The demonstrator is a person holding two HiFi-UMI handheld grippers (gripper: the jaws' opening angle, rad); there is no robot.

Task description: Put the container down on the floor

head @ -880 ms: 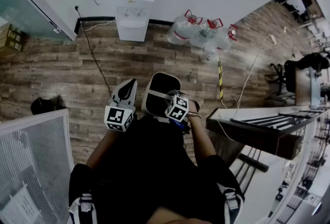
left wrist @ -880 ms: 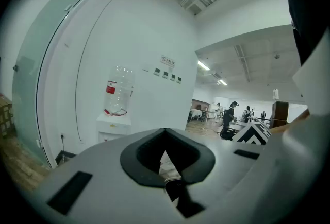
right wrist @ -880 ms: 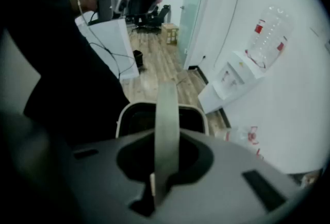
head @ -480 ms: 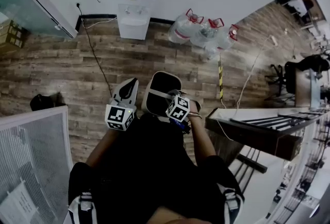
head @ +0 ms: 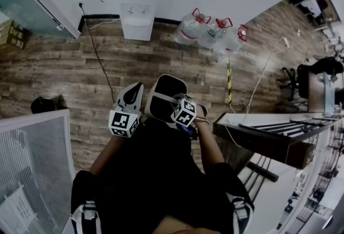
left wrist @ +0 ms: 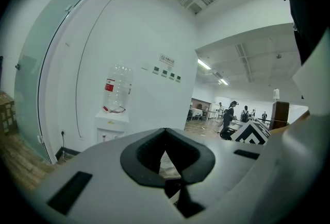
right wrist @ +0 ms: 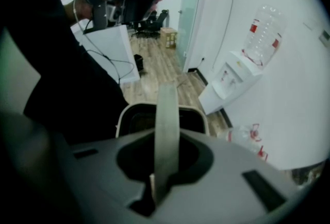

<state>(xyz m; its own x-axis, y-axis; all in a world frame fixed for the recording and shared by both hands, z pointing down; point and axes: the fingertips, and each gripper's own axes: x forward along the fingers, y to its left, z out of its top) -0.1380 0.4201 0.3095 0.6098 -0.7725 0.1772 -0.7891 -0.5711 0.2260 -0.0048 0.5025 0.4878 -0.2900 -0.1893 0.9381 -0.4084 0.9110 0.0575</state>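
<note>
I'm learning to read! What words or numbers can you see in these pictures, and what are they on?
Nothing here can be read.
White rectangular wall sign: print too small.
Red label on the clear plastic water bottle: blurred.
Row of small green wall plates: too small.
White paper sheet: blurred.
Black-and-white square markers: patterns, not words.
</note>
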